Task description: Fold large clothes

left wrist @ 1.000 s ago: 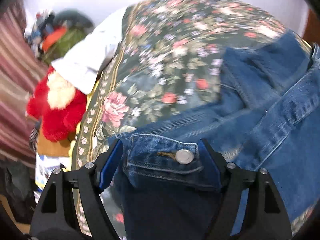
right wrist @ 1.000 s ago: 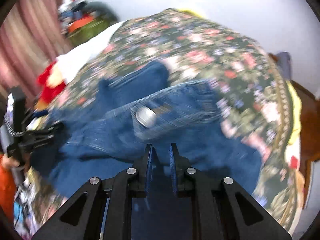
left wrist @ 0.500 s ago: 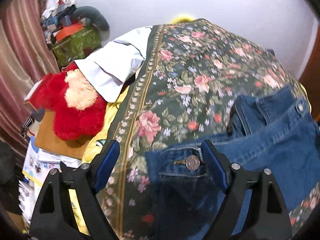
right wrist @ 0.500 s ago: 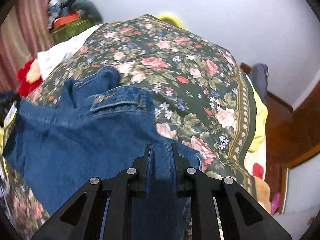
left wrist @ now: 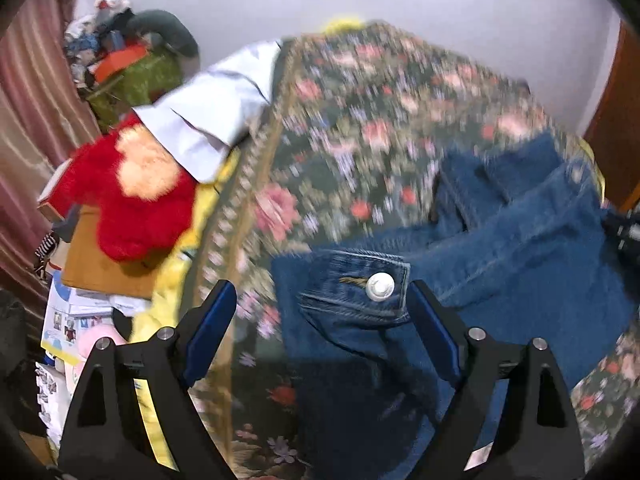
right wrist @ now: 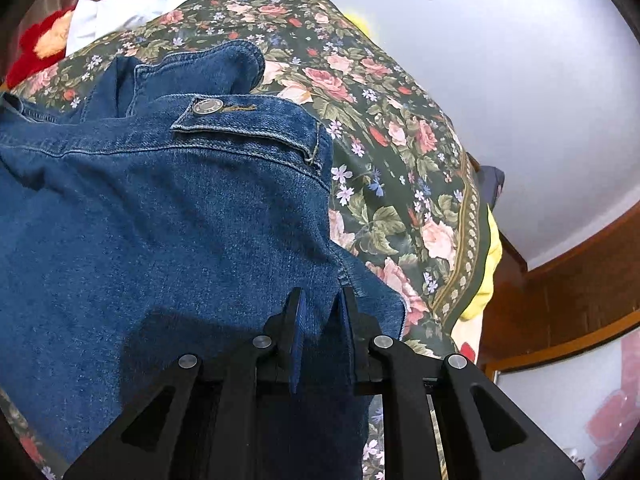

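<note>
the denim jacket (right wrist: 168, 208) lies on the floral bed (right wrist: 400, 152). right hand-held gripper (right wrist: 320, 312) pinches its hem at 6 o'clock; left hand-held gripper (left wrist: 320, 312) is spread wide around a buttoned cuff (left wrist: 360, 288).

Bed (right wrist: 404, 160): wearing a dark green floral bedspread (left wrist: 340, 152) with pink roses and a gold-patterned border; a yellow sheet (right wrist: 490, 264) is showing beneath its edge. Lying directly on it: 1 blue denim garment (right wrist: 160, 220), spreading across the near part, its metal button (right wrist: 207, 106) facing up; 1 white cloth (left wrist: 216, 108), draping over the far left edge; 1 red plush toy (left wrist: 132, 196), sitting at the left side, touching the white cloth.
</note>
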The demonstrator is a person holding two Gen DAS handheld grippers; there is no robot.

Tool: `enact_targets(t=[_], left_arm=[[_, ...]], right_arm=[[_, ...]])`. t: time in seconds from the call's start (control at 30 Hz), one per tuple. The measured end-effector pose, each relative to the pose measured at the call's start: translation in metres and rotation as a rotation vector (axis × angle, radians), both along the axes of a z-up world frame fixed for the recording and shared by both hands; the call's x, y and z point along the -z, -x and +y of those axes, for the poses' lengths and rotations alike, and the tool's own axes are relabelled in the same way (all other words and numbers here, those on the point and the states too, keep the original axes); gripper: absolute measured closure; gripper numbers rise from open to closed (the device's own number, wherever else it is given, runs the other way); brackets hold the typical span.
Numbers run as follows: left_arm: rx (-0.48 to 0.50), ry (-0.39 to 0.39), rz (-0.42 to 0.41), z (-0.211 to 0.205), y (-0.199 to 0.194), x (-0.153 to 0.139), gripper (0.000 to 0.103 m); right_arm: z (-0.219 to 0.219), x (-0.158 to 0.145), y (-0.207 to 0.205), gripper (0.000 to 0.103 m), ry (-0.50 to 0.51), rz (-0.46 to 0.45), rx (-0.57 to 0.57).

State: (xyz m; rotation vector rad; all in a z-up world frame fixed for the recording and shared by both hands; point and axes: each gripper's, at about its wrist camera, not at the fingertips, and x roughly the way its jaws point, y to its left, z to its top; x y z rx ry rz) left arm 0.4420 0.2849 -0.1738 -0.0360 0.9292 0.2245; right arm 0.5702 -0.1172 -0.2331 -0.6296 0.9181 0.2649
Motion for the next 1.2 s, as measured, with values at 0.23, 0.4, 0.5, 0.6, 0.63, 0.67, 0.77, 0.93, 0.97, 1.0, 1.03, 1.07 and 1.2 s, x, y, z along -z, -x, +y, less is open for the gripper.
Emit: enact_targets(t=[0.23,0.4,0.5,0.6,0.63,0.67,0.77,0.93,0.97,1.0,1.03,1.07,1.2], left_arm=[[-0.023,-0.023,0.001,0.021,0.013,-0.014,0.016],[0.022,-0.019,0.112,0.011,0.001,0.029,0.016],[0.007,-0.010,0.148,0.006,-0.017,0.051,0.016],[-0.015,0.007,0.181,0.004,-0.038,0.068,0.023],[-0.013,0.007,0.183,0.004,-0.039,0.071,0.028],[-0.013,-0.006,0.184,0.002,-0.042,0.074,0.033],[-0.019,-0.055,0.165,-0.004,-0.042,0.076,0.045],[-0.050,-0.101,0.108,-0.006,-0.032,0.071,0.055],[-0.066,-0.095,0.095,-0.003,-0.032,0.069,0.055],[-0.085,-0.078,0.082,0.001,-0.032,0.066,0.055],[-0.103,-0.049,0.073,0.007,-0.031,0.064,0.055],[-0.116,-0.017,0.079,0.012,-0.034,0.064,0.055],[-0.115,-0.022,0.166,0.009,-0.048,0.078,0.048]], right_arm=[[-0.038,-0.005,-0.010,0.022,-0.097,-0.002,0.077],[-0.058,-0.022,-0.014,0.022,-0.256,0.053,0.100],[-0.054,-0.031,-0.019,0.022,-0.324,0.068,0.112],[-0.041,-0.031,-0.030,0.022,-0.385,0.103,0.111],[-0.036,-0.031,-0.035,0.024,-0.407,0.115,0.104],[-0.029,-0.030,-0.041,0.025,-0.432,0.120,0.098],[-0.015,-0.022,-0.056,0.037,-0.456,0.148,0.119],[-0.006,-0.010,-0.064,0.066,-0.490,0.162,0.143],[-0.005,-0.013,-0.060,0.070,-0.447,0.107,0.157],[-0.005,-0.014,-0.057,0.074,-0.407,0.069,0.176],[-0.008,-0.013,-0.058,0.074,-0.388,0.057,0.195],[-0.009,-0.010,-0.060,0.074,-0.376,0.065,0.207],[-0.012,-0.007,-0.064,0.073,-0.370,0.098,0.215]])
